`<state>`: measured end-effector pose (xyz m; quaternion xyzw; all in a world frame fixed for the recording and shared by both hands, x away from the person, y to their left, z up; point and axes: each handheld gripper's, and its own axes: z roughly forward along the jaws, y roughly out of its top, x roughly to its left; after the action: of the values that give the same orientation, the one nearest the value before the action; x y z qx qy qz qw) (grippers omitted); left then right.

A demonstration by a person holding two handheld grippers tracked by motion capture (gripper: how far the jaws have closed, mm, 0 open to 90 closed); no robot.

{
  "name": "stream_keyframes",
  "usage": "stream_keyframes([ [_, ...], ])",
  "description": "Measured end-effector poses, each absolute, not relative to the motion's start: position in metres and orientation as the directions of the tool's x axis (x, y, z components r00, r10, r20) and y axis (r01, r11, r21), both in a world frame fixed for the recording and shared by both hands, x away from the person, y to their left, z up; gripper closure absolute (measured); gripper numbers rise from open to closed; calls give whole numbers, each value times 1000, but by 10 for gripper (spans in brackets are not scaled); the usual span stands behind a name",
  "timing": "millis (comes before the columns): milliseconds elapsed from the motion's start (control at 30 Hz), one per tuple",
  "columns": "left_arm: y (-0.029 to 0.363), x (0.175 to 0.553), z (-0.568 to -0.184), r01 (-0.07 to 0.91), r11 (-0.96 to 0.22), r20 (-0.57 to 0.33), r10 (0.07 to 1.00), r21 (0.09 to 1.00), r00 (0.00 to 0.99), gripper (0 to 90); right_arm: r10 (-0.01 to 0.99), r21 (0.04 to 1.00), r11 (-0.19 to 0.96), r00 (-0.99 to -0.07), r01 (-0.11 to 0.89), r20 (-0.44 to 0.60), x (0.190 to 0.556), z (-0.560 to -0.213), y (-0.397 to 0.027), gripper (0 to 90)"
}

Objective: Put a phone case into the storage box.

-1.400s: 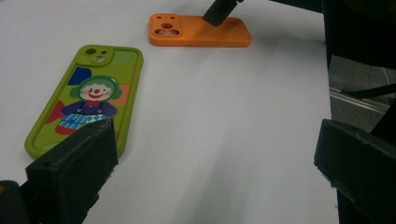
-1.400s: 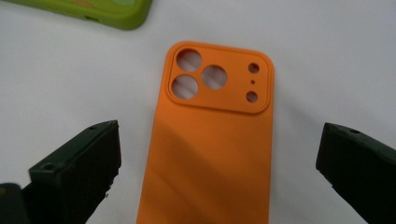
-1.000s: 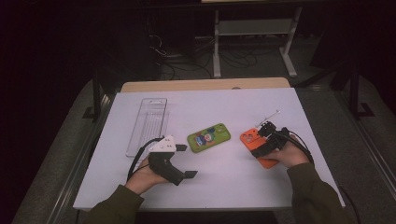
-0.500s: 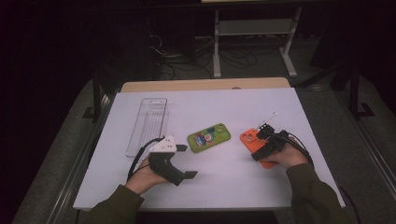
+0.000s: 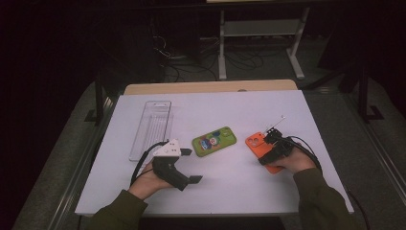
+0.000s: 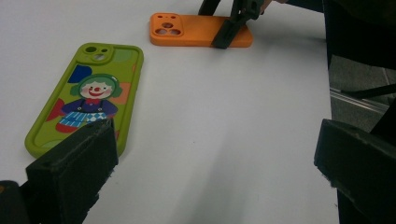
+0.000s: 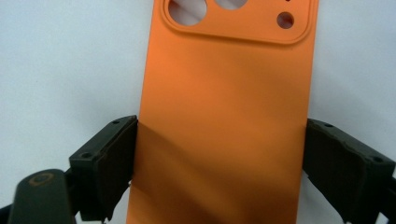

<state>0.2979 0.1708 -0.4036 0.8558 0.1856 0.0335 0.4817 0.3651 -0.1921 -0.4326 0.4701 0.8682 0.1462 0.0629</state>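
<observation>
White tabletop (image 5: 230, 187) carries everything here. At far left lies a clear plastic tray (image 5: 152, 125). Near it the left gripper (image 5: 184, 165) hovers with jaws spread wide, nothing between them. Just right of it lies a green phone case (image 5: 214, 141) printed with a clown. Farther right, the orange phone case (image 7: 224, 121) lies flat, back upward, between the jaws of the right gripper (image 7: 219, 168). Those jaws have just been closing and now sit at the case's two long edges, touching or nearly so.
</observation>
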Motion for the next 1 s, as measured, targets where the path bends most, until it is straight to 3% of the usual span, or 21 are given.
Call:
stream_keyframes([
  [733, 170, 298, -404, 292, -461, -130, 350, 838, 928, 0, 850, 314, 481, -523, 819, 61, 365, -426, -196, 154],
  [1000, 172, 306, -402, 289, -474, -128, 344, 832, 930, 0, 816, 352, 527, -576, 774, 46, 368, -408, -202, 154],
])
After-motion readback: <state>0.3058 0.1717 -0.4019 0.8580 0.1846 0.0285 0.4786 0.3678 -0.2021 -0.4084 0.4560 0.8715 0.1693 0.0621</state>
